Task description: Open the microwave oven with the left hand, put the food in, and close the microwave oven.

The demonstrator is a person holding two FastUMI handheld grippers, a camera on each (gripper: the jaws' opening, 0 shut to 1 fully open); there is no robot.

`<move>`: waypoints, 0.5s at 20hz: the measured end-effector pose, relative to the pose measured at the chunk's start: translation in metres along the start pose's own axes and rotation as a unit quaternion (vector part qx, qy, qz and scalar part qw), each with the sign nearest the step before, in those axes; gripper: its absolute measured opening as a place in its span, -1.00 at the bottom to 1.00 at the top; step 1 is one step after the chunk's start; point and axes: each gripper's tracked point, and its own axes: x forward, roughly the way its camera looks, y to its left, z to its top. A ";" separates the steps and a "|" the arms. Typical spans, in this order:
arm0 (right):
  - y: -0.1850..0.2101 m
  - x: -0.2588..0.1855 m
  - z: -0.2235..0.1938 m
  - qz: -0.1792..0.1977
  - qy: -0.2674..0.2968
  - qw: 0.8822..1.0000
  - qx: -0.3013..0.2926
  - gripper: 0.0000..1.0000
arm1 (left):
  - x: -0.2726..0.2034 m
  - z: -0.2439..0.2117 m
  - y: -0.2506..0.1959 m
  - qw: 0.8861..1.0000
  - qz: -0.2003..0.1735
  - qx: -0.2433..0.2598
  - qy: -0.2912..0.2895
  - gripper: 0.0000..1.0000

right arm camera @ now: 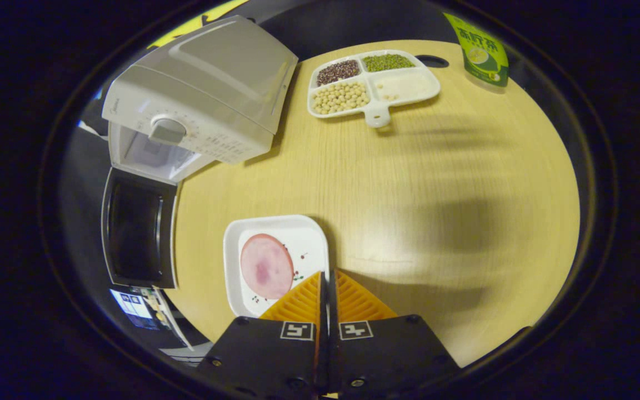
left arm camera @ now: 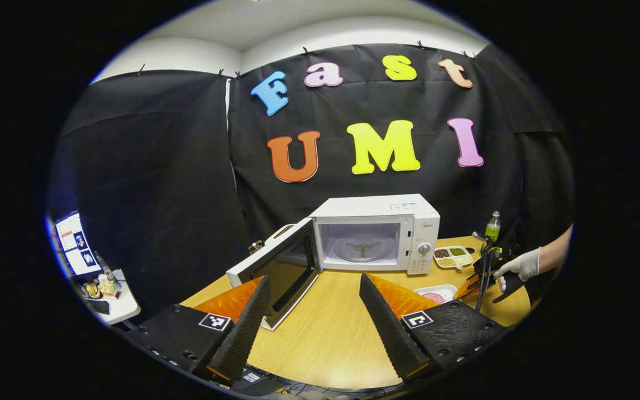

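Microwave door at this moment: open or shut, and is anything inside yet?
Open. The microwave door is swung out to the left, exposing the cavity with a bare turntable. The plate of ham sits on the table.

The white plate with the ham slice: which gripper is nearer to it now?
Right. The right gripper, fingers shut, is at the edge of the white plate. The left gripper is open, farther back, facing the microwave.

One microwave [right arm camera: 198, 94] stands on the table [right arm camera: 409, 194]. There are one plate [right arm camera: 275, 261], one divided tray [right arm camera: 373, 83] and one bottle [right arm camera: 478, 53].
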 end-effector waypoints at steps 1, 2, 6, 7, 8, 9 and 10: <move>0.002 0.000 -0.003 0.014 0.001 1.000 0.016 -0.93 | 0.002 0.001 0.000 1.000 -0.004 0.002 0.000 0.92; 0.006 0.000 -0.006 0.024 -0.003 0.999 0.027 -0.92 | 0.004 0.002 0.001 1.000 -0.009 0.003 -0.002 0.92; 0.036 -0.007 -0.005 0.063 -0.039 0.996 0.055 -1.00 | 0.015 0.008 0.012 0.999 -0.030 0.003 -0.013 0.91; 0.047 -0.011 -0.004 0.074 -0.052 0.994 0.057 -0.92 | 0.020 0.009 0.017 0.999 -0.036 0.003 -0.014 0.92; 0.058 -0.014 -0.001 0.081 -0.065 0.993 0.061 -1.00 | 0.025 0.010 0.020 0.999 -0.042 0.002 -0.013 0.92; 0.069 -0.017 0.001 0.087 -0.079 0.991 0.063 -0.93 | 0.029 0.012 0.025 0.999 -0.048 0.001 -0.014 0.92; 0.080 -0.018 0.006 0.090 -0.096 0.989 0.064 -0.93 | 0.033 0.014 0.032 0.999 -0.051 0.002 -0.016 0.91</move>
